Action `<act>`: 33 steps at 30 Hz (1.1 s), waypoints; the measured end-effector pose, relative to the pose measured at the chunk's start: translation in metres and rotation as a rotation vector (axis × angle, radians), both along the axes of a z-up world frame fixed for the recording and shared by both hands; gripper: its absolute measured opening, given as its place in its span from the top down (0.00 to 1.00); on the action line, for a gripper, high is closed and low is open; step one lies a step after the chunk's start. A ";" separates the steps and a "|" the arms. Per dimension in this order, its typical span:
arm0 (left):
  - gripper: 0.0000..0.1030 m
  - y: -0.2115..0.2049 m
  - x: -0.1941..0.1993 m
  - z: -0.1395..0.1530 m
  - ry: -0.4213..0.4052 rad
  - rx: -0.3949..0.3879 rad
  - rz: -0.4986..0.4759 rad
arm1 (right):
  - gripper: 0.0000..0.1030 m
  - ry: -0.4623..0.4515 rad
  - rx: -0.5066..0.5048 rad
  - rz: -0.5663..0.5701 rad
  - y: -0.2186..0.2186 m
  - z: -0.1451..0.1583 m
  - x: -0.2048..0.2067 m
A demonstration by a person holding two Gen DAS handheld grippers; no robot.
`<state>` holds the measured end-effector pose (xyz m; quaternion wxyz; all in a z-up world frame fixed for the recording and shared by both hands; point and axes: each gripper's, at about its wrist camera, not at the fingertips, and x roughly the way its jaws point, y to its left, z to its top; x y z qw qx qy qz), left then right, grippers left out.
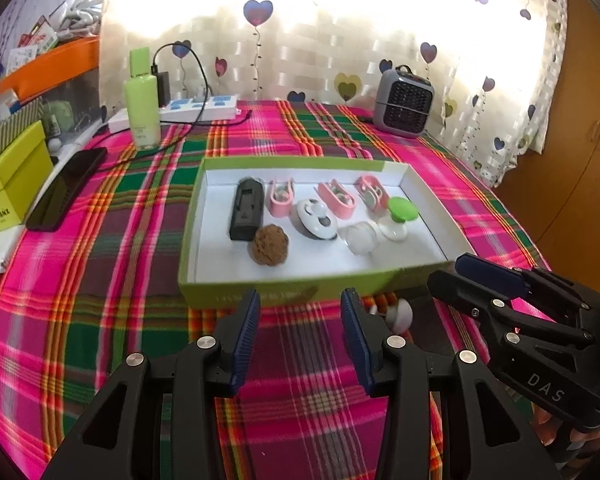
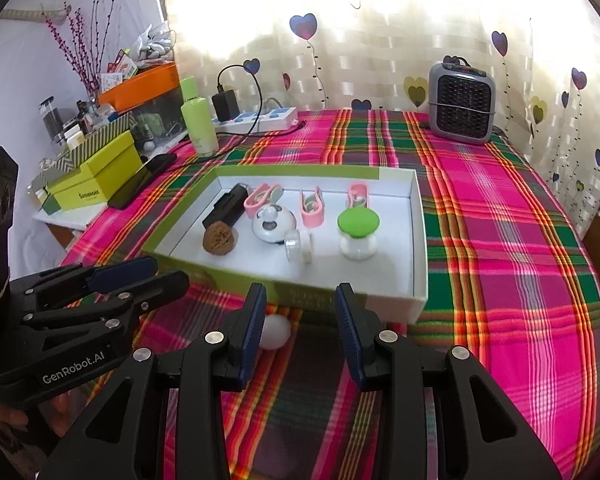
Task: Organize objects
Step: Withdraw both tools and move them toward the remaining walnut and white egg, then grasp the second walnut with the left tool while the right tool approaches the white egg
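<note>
A green box lid with a white inside lies on the plaid cloth. It holds a black device, three pink clips, a white round toy, a brown walnut, a clear disc and a green-capped jar. A small white ball lies on the cloth in front of the box, partly hidden by a finger. My left gripper and right gripper hover side by side before the box, both open with nothing gripped.
Behind the box stand a light green bottle, a power strip with a charger, and a grey heater. A black phone and a yellow-green box lie at the left edge. A heart-patterned curtain closes off the back.
</note>
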<state>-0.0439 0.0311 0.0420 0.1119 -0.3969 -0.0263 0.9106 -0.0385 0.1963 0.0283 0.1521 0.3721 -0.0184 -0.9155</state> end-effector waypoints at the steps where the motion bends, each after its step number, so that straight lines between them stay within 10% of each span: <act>1: 0.61 0.001 0.001 -0.001 -0.004 0.001 -0.006 | 0.64 -0.002 -0.003 0.000 0.001 -0.001 0.002; 33: 0.53 0.035 0.002 -0.033 -0.089 0.016 -0.083 | 0.64 -0.047 -0.035 -0.039 0.025 -0.015 0.011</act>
